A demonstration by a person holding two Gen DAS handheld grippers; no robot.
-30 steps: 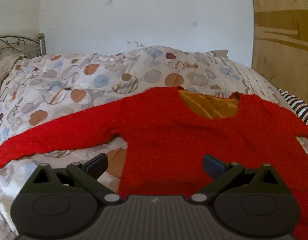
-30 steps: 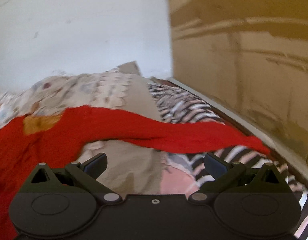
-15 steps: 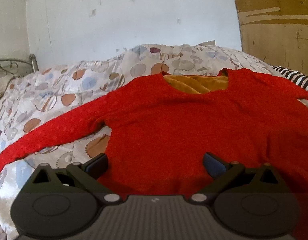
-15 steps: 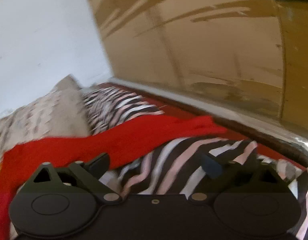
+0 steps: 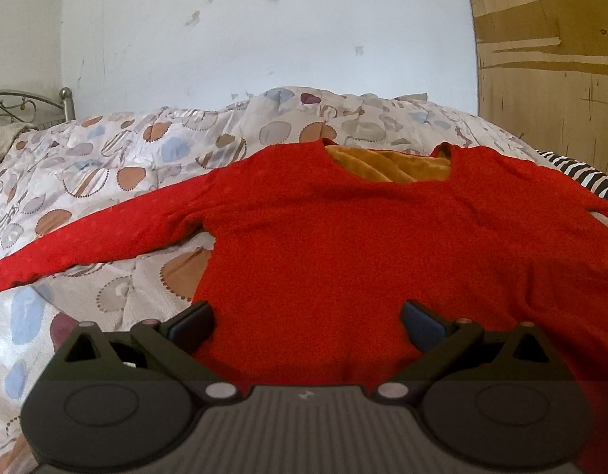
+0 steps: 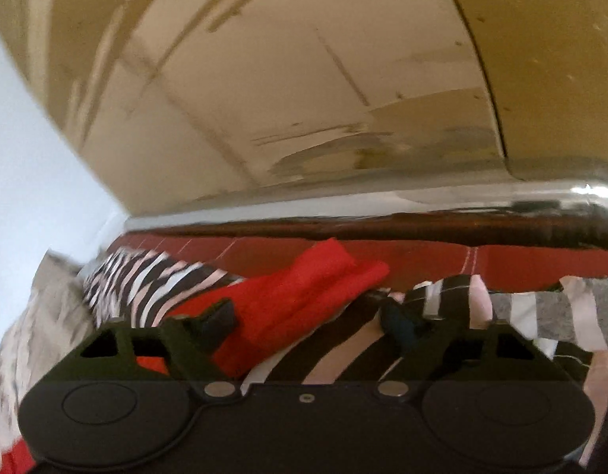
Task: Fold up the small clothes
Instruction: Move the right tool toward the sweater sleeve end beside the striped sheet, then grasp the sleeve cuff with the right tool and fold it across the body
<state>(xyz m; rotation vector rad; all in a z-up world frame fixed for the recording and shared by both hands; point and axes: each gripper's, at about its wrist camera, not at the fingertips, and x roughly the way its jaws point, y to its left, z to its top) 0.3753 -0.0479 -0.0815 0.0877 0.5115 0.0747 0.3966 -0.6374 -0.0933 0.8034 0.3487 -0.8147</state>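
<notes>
No folds are made yet: the red sweater (image 5: 343, 245) lies flat on the spotty blanket (image 5: 106, 166), both sleeves out. The left gripper (image 5: 305, 322) hangs open over its hem. The right gripper (image 6: 307, 316) is closing around the sleeve end (image 6: 304, 292), not pinching yet.

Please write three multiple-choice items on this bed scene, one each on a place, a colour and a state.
1. Where does the red sweater lie?
A on the patterned quilt
B on the floor
C on a chair

2. What colour shows inside its neckline?
A blue
B mustard yellow
C white

3. How is the left sleeve lying?
A folded across the chest
B rolled up
C stretched out sideways

Key: 1 A, quilt shows around it; 2 B, yellow lining shows in the opening; 3 C, it runs out flat over the quilt.
</notes>
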